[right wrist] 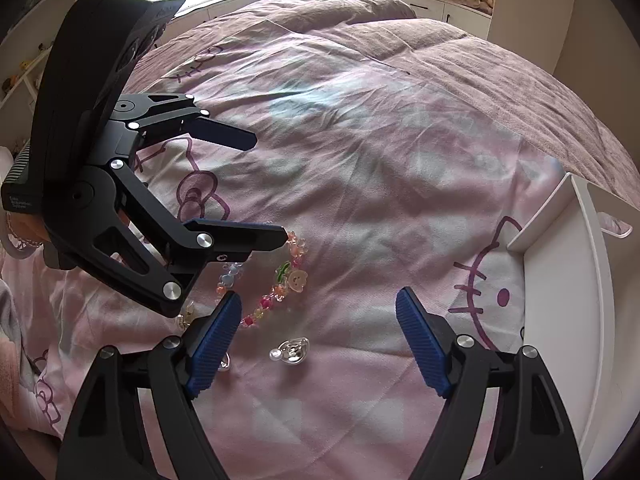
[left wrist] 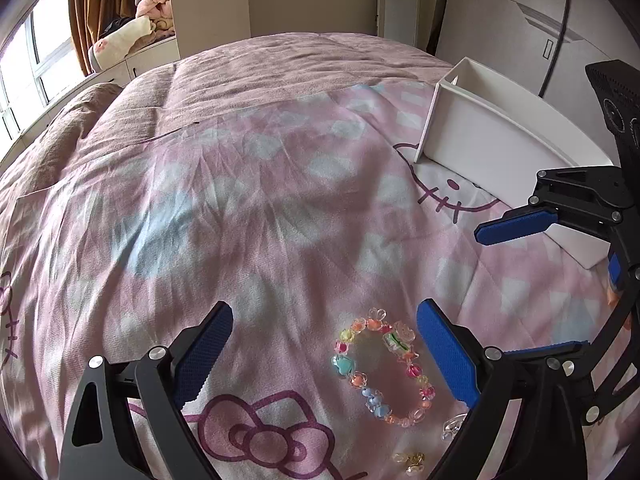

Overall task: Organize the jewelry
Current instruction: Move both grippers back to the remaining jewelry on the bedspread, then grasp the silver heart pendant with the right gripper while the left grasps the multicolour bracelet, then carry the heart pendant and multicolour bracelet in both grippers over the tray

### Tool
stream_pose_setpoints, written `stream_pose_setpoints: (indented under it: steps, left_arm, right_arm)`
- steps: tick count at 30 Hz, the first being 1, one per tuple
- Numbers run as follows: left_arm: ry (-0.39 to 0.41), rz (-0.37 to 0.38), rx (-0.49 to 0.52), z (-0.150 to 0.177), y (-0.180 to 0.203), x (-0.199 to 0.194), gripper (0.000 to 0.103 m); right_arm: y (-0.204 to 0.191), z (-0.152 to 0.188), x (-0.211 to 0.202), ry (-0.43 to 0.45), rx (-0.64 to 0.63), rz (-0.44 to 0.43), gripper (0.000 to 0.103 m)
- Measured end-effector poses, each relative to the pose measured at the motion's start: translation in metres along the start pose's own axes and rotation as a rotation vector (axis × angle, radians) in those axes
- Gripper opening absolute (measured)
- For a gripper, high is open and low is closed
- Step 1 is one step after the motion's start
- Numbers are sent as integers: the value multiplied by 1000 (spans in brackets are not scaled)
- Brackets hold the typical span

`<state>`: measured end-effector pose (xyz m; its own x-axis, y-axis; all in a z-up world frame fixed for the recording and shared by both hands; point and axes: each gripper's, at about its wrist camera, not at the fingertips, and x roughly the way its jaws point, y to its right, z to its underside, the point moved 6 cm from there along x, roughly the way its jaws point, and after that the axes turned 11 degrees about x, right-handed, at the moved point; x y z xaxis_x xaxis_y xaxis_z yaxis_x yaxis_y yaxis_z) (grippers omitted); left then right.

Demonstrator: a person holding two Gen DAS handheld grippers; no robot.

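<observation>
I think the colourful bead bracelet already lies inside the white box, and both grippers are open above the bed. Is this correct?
Not quite. The bead bracelet lies on the pink bedcover, not inside the white box, which stands apart from it; the left wrist view shows this. The rest holds: the left gripper and right gripper are open above the bed.

Multicoloured bead bracelet (left wrist: 382, 364) on pink checked cartoon-cat bedsheet (left wrist: 248, 208), beside white organizer box (left wrist: 480, 132)

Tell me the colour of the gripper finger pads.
Blue, ribbed pads on black fingers; clearest in the right wrist view.
</observation>
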<state>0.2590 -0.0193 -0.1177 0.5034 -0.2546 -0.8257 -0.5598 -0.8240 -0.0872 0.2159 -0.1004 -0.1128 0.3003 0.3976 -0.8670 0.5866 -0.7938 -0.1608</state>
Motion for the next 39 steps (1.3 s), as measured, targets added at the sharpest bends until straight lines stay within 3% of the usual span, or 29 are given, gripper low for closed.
stream_pose_setpoints:
  steps: [4,8,9,12,18,24,27,29,39]
  left_arm:
    - [7,-23,63,4,9,0,94]
    - [-3,-23,91,9,12,3,94]
    - [-8,-17,84,11,12,4,91]
    - [-40,21,66,16,12,11,71]
    - [-65,52,65,23,15,19,58]
    - [-79,54,44,31,12,26,43]
    - [-77,51,24,32,8,26,24]
    - [-77,57,4,32,5,26,19]
    - [-58,66,-15,8,1,23,18]
  right_arm:
    - [-3,11,15,-46,0,-6,76]
    - [-5,22,27,-86,-20,11,67]
    - [-5,24,30,-96,-25,17,65]
    - [-6,31,39,-124,-33,25,57]
    - [-10,38,47,-141,-78,45,50]
    - [-11,39,49,-148,-87,49,25]
    - [-12,40,48,-153,-85,33,24]
    - [-9,41,47,-161,-51,8,24]
    - [-4,48,20,-126,-35,-4,24]
